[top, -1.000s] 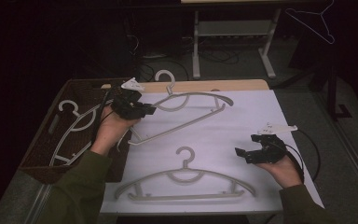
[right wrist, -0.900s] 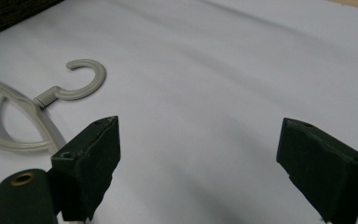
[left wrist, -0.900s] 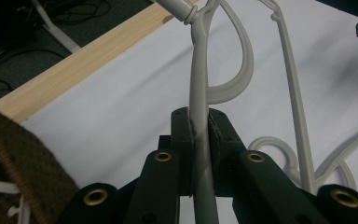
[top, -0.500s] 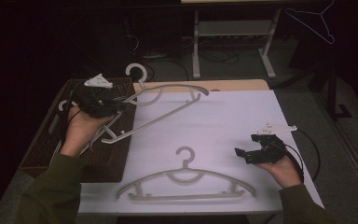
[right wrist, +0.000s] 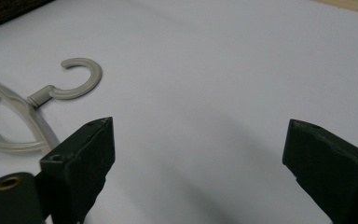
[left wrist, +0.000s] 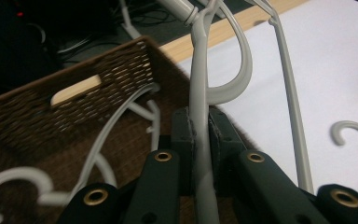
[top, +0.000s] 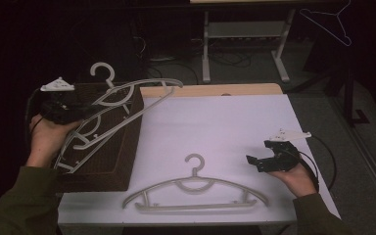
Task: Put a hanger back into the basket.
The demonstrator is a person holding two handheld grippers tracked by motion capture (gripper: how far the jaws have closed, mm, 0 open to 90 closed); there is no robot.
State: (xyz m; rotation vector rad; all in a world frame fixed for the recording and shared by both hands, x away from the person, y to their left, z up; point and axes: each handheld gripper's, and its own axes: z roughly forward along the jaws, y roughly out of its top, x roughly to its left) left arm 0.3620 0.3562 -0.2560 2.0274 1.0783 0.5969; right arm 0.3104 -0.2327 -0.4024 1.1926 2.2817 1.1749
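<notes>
— Fingers on the left gripper (left wrist: 199,154)?
— Clamped on a grey hanger (top: 122,105), held tilted over the wicker basket (top: 108,161) at far left.
— And the right gripper (top: 264,159)?
— Fingers spread apart, empty, low over the white surface (top: 215,127), right of a second hanger (top: 196,193) lying flat.

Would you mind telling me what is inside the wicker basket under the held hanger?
Inside the wicker basket, below the held hanger, lies at least one more pale hanger. The gripper's jaws cover the rest.

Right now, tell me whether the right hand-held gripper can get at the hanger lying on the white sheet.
Probably yes: the right hand-held gripper is open, holds nothing, and bare sheet separates it from the hanger.
</notes>
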